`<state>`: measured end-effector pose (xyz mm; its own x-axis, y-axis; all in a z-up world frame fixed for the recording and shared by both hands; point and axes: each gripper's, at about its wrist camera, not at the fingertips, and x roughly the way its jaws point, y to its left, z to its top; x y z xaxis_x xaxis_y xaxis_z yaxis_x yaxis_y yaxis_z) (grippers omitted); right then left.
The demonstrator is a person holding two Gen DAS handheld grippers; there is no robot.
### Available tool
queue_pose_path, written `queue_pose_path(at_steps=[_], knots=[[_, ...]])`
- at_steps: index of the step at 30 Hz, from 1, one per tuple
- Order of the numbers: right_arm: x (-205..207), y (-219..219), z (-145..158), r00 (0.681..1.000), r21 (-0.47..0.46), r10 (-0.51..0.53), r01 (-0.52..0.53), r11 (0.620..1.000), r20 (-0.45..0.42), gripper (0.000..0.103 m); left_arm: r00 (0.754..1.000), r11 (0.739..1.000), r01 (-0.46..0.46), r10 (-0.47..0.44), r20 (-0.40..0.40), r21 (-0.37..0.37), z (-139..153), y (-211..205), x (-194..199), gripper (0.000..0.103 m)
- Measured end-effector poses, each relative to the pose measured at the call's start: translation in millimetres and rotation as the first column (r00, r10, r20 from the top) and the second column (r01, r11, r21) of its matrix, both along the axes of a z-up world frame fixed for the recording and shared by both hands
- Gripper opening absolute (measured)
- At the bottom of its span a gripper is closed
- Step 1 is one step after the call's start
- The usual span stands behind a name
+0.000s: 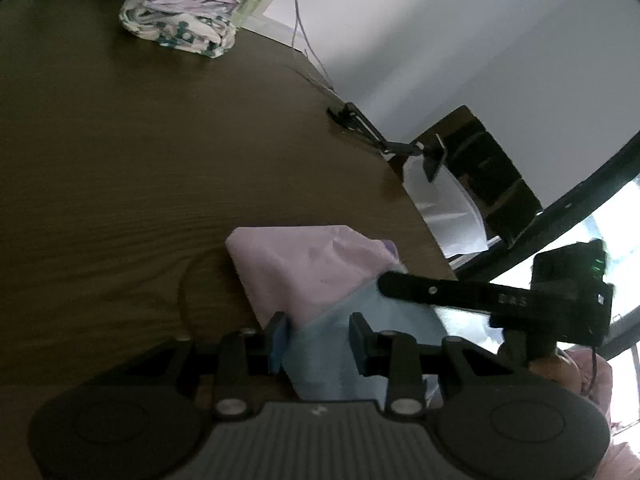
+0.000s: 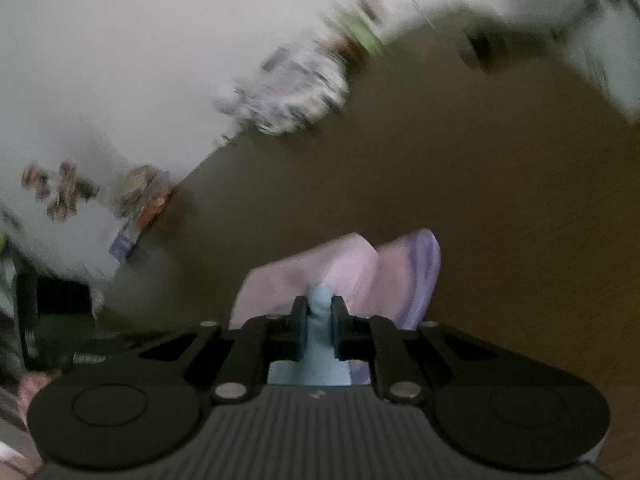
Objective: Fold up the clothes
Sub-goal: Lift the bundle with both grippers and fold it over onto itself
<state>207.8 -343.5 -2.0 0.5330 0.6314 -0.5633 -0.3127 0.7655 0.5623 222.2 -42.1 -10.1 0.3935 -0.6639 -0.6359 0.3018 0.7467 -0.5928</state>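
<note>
1. Clothes being folded here are a pale pink garment [image 1: 304, 268] with a light blue cloth [image 1: 352, 340] lying over its near part, both at the near edge of the brown wooden table [image 1: 140, 152].
2. Left gripper [image 1: 320, 336] tilts down toward the table; its jaws stand partly apart with the blue cloth between them, and whether the pads press on it I cannot tell.
3. Right gripper [image 2: 319, 322] also points downward, its jaws nearly closed and pinching a bunched fold of the blue cloth [image 2: 320, 308], which rises between the pads.
4. In the left wrist view one finger of the right gripper [image 1: 440, 292] reaches in from the right, over the blue cloth.
5. Pink garment [image 2: 360, 276] spreads just beyond the right gripper.
6. A folded patterned pile [image 1: 180, 24] sits at the far end of the table, well apart, with a white cable [image 1: 300, 28] beside it.
7. A black clamp arm [image 1: 372, 132] is fixed at the table's right edge.
</note>
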Motion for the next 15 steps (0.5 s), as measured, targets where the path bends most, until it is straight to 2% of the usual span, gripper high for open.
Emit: queue_pose_path(at_steps=[3, 6, 9, 10, 13, 15], knots=[[-12, 11, 22, 0.989, -0.139, 0.017, 0.003, 0.99, 0.144, 0.011, 1.0, 1.0, 0.008, -0.008, 0.019, 0.003, 4, -5, 1, 0.031], [-12, 12, 21, 0.982, -0.278, 0.007, 0.047, 0.959, 0.19, 0.011, 0.999, 1.0, 0.023, -0.023, 0.036, 0.016, 8, -14, 0, 0.031], [-26, 20, 23, 0.957, -0.386, 0.069, 0.047, 0.922, 0.281, 0.011, 0.998, 0.999, 0.036, -0.037, 0.05, 0.027, 10, -23, 0, 0.031], [-32, 23, 26, 0.945, -0.412, 0.095, 0.044, 0.91, 0.313, 0.011, 0.998, 0.999, 0.04, -0.041, 0.051, 0.028, 11, -25, 0, 0.031], [-49, 28, 45, 0.911, -0.395, 0.132, 0.036, 0.918, 0.391, 0.011, 0.997, 0.999, 0.041, -0.042, 0.057, 0.032, 12, -27, 1, 0.031], [-45, 25, 48, 0.918, -0.399, 0.098, 0.069, 0.914, 0.383, 0.011, 0.998, 0.999, 0.041, -0.043, 0.056, 0.031, 11, -29, 2, 0.031]])
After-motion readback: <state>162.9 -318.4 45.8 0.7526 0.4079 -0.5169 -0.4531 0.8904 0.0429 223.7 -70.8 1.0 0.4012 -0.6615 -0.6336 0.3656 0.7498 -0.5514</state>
